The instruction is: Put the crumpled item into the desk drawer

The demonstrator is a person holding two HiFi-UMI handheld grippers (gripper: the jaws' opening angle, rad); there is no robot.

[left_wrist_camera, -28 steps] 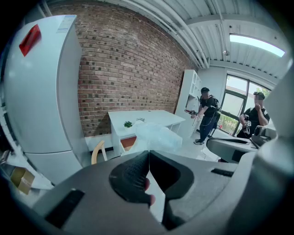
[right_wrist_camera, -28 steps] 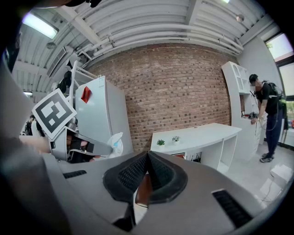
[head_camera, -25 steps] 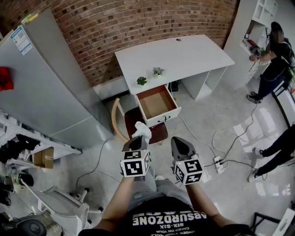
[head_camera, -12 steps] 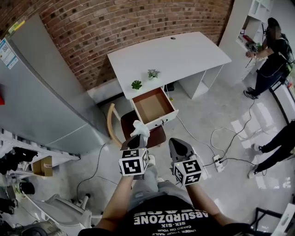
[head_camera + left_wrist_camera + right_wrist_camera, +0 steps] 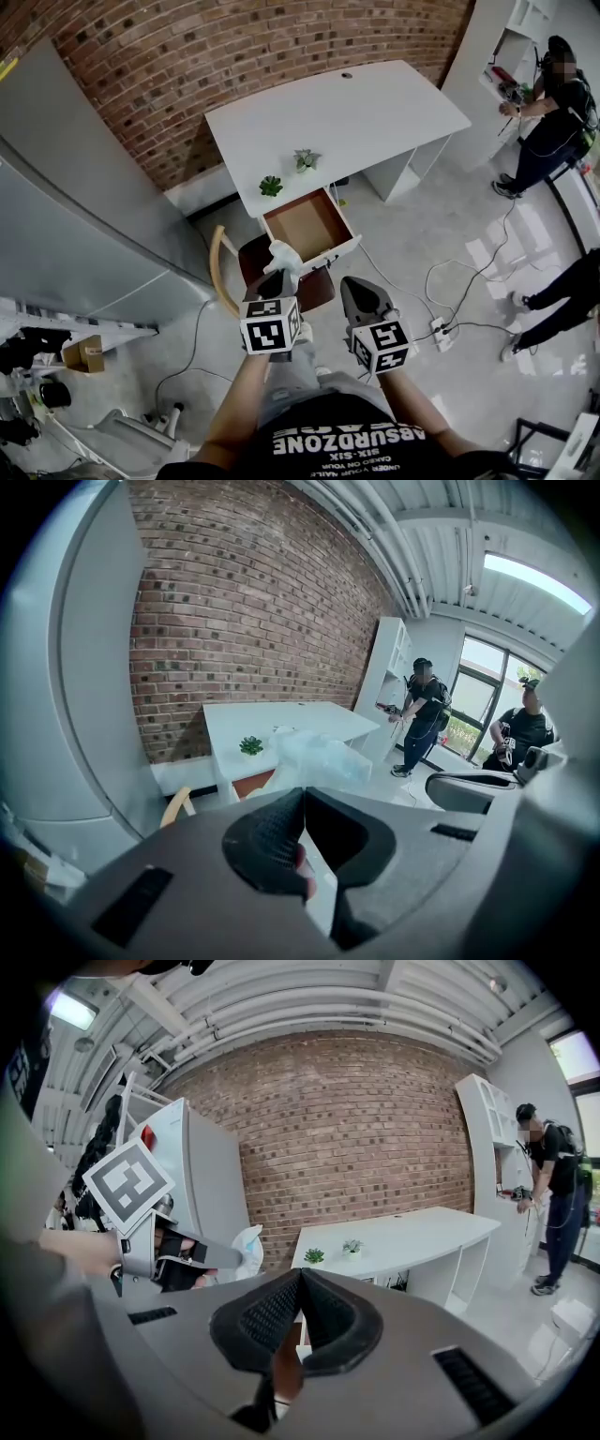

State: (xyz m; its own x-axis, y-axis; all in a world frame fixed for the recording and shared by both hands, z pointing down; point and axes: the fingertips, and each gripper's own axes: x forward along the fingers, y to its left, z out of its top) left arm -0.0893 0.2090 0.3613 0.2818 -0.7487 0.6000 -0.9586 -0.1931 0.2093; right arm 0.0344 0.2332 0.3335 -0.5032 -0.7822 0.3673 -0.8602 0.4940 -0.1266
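at the bottom of the head view, close to the person's body, the left hand-held gripper (image 5: 279, 277) is closed on the crumpled item (image 5: 285, 255), a pale wad that sticks out past its jaws and is held in the air. just beside it, the right hand-held gripper (image 5: 354, 289) has its jaws pressed together with nothing between them. beyond both stands a chair (image 5: 317, 285), and behind it the drawer (image 5: 305, 225) hangs open, seemingly empty, under the white table (image 5: 375, 103). i judge the step to be the carry toward the drawer. next, the left arm must reach over the chair, bring the item above the open drawer and let go. compared with one second ago, the drawer lies closer to the grippers and more to the left, and the grip is unchanged.
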